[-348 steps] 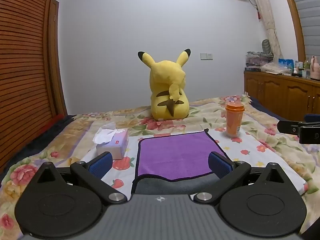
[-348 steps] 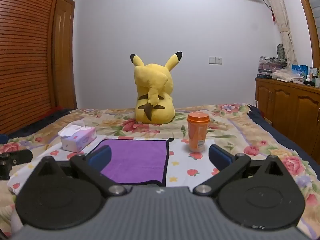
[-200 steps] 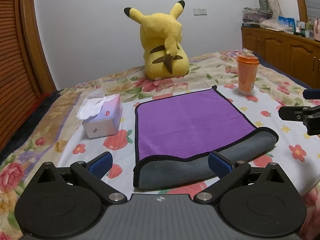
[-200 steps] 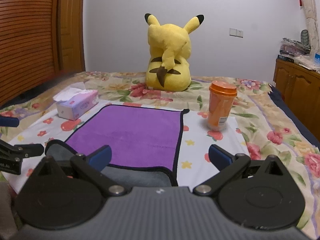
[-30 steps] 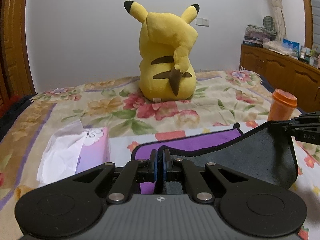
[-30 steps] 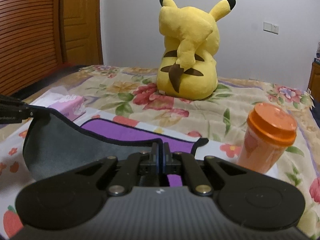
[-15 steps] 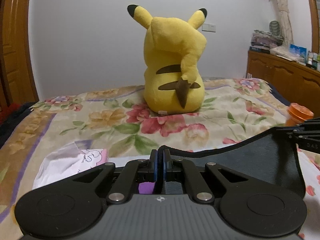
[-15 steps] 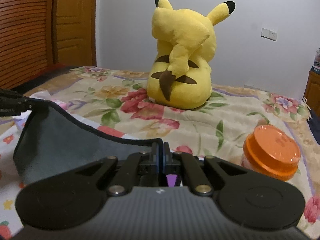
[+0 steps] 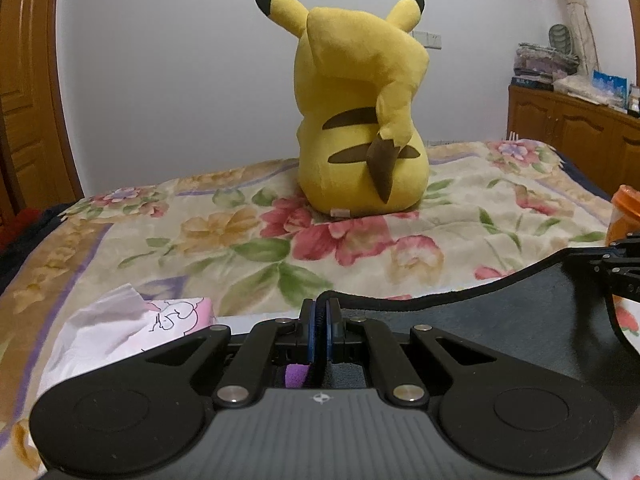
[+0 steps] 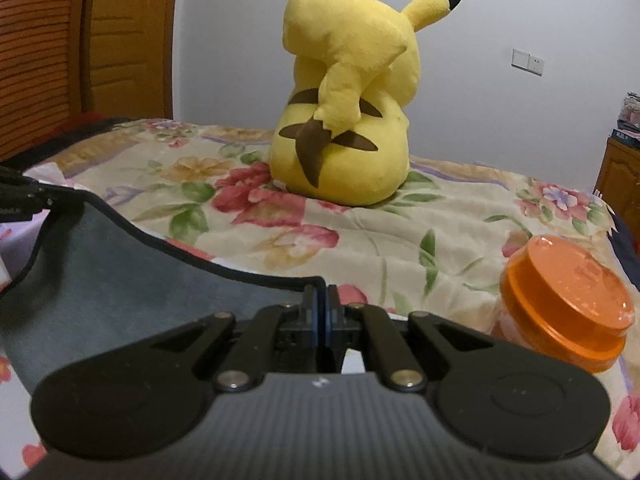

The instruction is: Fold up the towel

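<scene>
You are working in soft, even indoor light with a cool cast; the white wall (image 9: 160, 80) reads bluish-grey and carries no hard shadows. The yellow plush toy (image 9: 360, 120) is evenly lit, with only gentle shading under its tail. Both fisheye views bend straight lines at the edges: the wooden door (image 10: 128, 40) bows, and the corners fall to black vignette. The orange cup (image 10: 568, 300) shows a faint sheen on its lid. Close to each lens, the dark underside of the towel (image 10: 120, 280) looks soft and grainy, with little detail.
</scene>
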A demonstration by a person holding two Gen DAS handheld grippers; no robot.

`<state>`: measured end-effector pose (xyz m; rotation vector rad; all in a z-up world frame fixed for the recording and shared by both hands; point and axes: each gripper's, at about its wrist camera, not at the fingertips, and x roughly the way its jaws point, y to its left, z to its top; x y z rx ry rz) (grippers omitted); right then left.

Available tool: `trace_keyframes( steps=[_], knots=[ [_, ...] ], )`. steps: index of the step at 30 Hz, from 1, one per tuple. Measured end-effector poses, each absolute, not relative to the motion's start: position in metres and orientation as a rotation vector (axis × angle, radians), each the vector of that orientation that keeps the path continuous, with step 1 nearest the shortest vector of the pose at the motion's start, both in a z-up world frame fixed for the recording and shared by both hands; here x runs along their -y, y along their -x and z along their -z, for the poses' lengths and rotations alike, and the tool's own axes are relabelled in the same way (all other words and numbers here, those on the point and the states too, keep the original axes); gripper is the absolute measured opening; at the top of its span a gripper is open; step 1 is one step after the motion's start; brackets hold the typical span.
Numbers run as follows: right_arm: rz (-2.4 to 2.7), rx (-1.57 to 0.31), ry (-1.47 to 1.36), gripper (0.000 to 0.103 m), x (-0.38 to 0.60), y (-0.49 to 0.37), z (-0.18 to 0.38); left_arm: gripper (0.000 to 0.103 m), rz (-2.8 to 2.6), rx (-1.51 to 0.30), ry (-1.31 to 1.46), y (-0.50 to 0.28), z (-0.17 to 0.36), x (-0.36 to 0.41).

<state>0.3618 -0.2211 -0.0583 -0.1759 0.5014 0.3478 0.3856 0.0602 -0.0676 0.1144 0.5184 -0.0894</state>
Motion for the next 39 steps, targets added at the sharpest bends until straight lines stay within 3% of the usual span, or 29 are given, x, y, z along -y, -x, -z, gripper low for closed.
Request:
trace_keyframes(
  steps=[10, 16, 17, 18, 19, 21, 24, 26, 29, 32, 34, 36, 39],
  knots=[
    [-0.333, -0.514, 0.173, 0.004, 0.218, -0.376, 0.072, 0.009, 0.077, -0.570, -0.137, -0.404, 0.089, -0.062],
    [-0.330, -0.544, 0.204, 0.012, 0.214, -0.373, 0.087, 0.027, 0.092, -0.623, -0.117, -0.402, 0.101, -0.062],
    [-0.332, -0.550, 0.193, 0.013, 0.216, -0.371, 0.088, 0.034, 0.097, -0.631, -0.105, -0.400, 0.100, -0.062],
    [-0.333, -0.558, 0.185, 0.019, 0.217, -0.369, 0.087, 0.040, 0.099, -0.631, -0.100, -0.397, 0.099, -0.062],
    [-0.328, -0.561, 0.183, 0.039, 0.218, -0.365, 0.086, 0.041, 0.101, -0.626, -0.100, -0.392, 0.097, -0.061],
    [-0.332, -0.550, 0.170, 0.053, 0.221, -0.354, 0.080, 0.047, 0.108, -0.620, -0.106, -0.383, 0.090, -0.059],
    [-0.348, -0.544, 0.141, 0.053, 0.226, -0.336, 0.068, 0.063, 0.120, -0.614, -0.101, -0.366, 0.079, -0.056],
    [-0.350, -0.541, 0.113, 0.054, 0.229, -0.322, 0.059, 0.065, 0.125, -0.609, -0.102, -0.354, 0.071, -0.054],
    [-0.356, -0.543, 0.081, 0.058, 0.233, -0.303, 0.047, 0.078, 0.121, -0.601, -0.100, -0.335, 0.059, -0.051],
    [-0.358, -0.533, 0.070, 0.068, 0.234, -0.282, 0.035, 0.088, 0.116, -0.592, -0.098, -0.316, 0.048, -0.049],
    [-0.361, -0.530, 0.056, 0.087, 0.235, -0.271, 0.028, 0.093, 0.113, -0.589, -0.094, -0.305, 0.042, -0.048],
    [-0.358, -0.521, 0.048, 0.097, 0.235, -0.259, 0.020, 0.099, 0.107, -0.578, -0.095, -0.293, 0.035, -0.046],
    [-0.355, -0.509, 0.046, 0.103, 0.236, -0.245, 0.011, 0.103, 0.099, -0.556, -0.103, -0.277, 0.025, -0.042]
  ],
)
